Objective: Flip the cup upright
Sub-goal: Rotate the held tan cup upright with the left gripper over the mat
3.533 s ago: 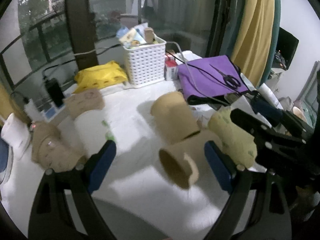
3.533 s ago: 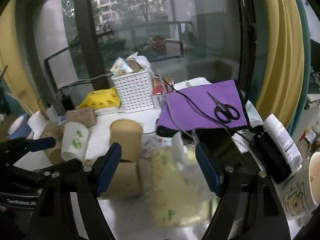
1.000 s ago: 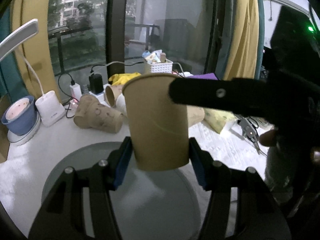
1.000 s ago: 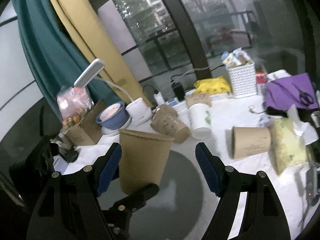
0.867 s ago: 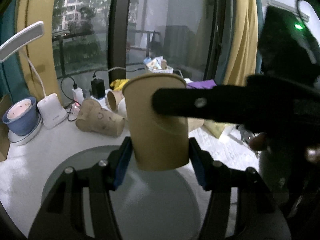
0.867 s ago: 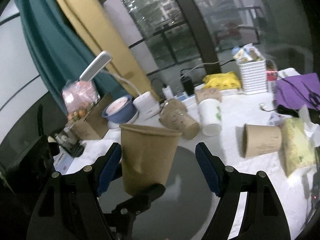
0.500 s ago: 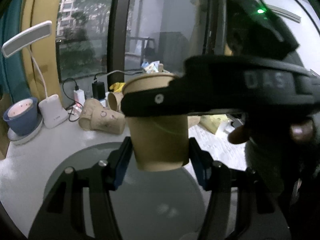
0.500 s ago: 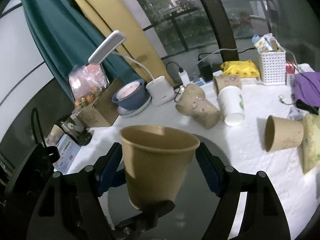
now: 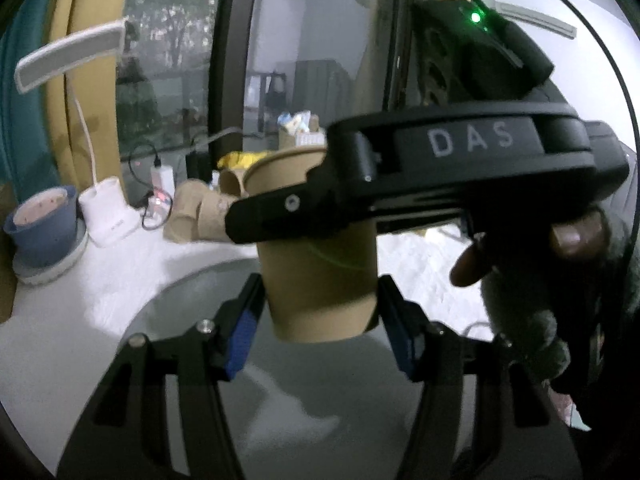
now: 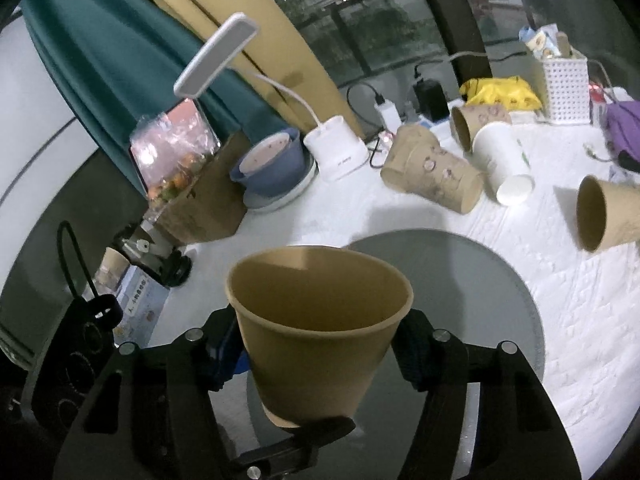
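A plain brown paper cup (image 9: pixel 320 280) stands upright, mouth up, over the round grey mat (image 9: pixel 320 420). My left gripper (image 9: pixel 320 320) is shut on the cup's lower body, blue pads pressed on both sides. In the right wrist view the same cup (image 10: pixel 316 344) sits between the fingers of my right gripper (image 10: pixel 320 352), which is closed on its upper part. The right gripper's body crosses in front of the cup's rim in the left wrist view. I cannot tell whether the cup's base touches the mat.
Several paper cups lie on their sides on the white cloth: a patterned brown pair (image 10: pixel 432 172), a white one (image 10: pixel 504 160), a plain brown one (image 10: pixel 604 216). A desk lamp base (image 10: pixel 336 152), blue bowl (image 10: pixel 272 164), cardboard box (image 10: pixel 204 204) and white basket (image 10: pixel 568 84) stand behind.
The cup went from lying on its side on the cloth to upright over the grey mat in my left gripper. My right gripper has moved in and closed around its upper part.
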The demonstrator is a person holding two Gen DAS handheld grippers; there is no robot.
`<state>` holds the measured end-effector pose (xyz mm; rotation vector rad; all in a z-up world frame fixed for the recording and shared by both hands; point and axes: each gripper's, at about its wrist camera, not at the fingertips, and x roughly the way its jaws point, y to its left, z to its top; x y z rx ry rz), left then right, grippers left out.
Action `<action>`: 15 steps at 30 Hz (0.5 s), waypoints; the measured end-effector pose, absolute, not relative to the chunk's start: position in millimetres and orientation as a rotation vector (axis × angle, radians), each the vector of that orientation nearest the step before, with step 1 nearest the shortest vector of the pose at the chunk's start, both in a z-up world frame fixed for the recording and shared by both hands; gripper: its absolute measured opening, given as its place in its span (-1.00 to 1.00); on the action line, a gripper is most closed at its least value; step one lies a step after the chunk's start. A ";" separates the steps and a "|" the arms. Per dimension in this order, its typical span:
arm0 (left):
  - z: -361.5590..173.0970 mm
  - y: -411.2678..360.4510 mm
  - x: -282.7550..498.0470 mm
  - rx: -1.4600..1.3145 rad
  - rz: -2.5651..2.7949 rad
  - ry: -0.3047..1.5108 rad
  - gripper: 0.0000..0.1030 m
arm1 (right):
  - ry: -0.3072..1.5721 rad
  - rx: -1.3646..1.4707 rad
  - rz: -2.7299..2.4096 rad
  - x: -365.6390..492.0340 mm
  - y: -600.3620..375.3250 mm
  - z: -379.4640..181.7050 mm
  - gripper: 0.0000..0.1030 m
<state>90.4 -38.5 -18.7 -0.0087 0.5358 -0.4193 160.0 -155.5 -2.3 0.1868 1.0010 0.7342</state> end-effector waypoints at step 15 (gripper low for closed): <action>-60.6 33.6 67.3 -0.232 -0.122 0.703 0.50 | 0.832 -0.084 0.712 174.3 -130.2 -45.1 0.29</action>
